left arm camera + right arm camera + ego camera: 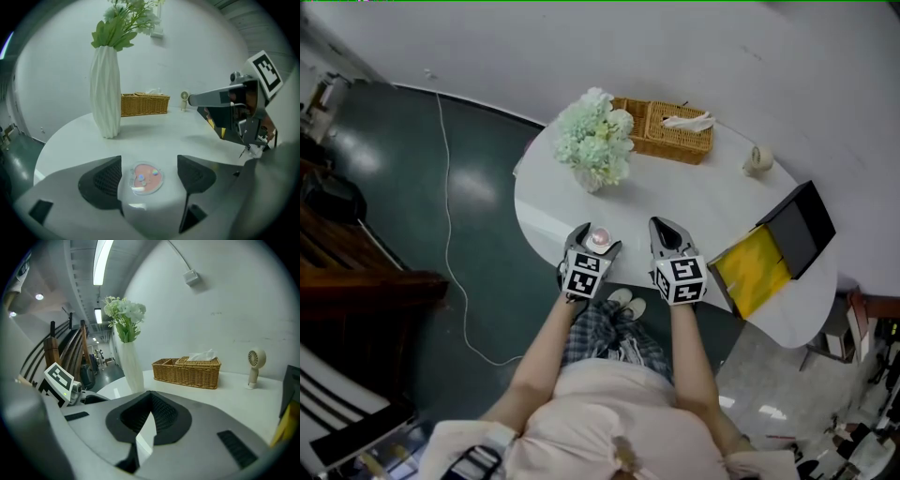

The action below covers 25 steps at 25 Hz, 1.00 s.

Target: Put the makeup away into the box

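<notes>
Seen from above, a person stands at a white rounded table (675, 197) with a gripper in each hand. The left gripper (149, 161) rests at the near edge of the table with its fingers (105, 180) spread wide. Between them lies a small round clear compact (146, 178) with pink makeup inside. It lies flat on the table, with a narrow gap to each finger. The small specks on the pink surface are too blurred to identify.

The right gripper (149, 397) is just to the right, also at the near edge. Its fingers (164, 416) are pressed together at the tips, with nothing between them.

The box (755, 262) sits open at the right end of the table, well apart from the compact. It is black with a yellow lining. The left gripper view shows only a sliver of it behind the right gripper, and the right gripper view cuts it off at the edge.

Farther back stand a white ribbed vase (105, 89) of pale flowers (595, 141), a wicker basket (666, 127) holding tissues, and a small handheld fan (255, 366).
</notes>
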### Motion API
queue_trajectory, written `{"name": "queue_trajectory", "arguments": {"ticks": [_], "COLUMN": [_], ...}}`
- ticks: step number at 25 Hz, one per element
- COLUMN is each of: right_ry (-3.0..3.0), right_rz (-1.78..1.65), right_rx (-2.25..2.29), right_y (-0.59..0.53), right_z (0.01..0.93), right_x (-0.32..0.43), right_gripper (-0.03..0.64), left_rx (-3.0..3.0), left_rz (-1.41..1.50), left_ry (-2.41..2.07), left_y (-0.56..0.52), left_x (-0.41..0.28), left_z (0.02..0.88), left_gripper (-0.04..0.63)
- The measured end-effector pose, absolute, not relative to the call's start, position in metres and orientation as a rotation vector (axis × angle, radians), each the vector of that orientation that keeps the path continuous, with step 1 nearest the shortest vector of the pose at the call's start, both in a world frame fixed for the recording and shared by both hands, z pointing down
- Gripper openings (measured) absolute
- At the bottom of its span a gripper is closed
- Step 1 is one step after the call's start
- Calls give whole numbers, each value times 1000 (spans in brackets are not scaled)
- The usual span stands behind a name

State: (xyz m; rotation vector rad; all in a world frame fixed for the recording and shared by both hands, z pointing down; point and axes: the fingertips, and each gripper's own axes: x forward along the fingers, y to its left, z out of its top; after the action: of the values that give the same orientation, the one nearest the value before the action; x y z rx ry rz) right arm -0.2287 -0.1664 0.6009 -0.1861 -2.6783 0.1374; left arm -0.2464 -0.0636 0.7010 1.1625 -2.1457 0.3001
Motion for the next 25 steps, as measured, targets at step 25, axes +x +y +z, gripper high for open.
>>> {"name": "queue_trajectory", "arguments": {"ticks": [25], "right_ry": [-2727], "right_rz": [163], "right_rx": [20], "right_y": [-216], "right_z": [582], "right_x": [-208], "right_gripper": [15], "left_rx": [1233], "left_rz": [340], "left_ry": [-2244], "left_y": [-87], "left_x": [-263], "left_z": [653], "left_gripper": [242]}}
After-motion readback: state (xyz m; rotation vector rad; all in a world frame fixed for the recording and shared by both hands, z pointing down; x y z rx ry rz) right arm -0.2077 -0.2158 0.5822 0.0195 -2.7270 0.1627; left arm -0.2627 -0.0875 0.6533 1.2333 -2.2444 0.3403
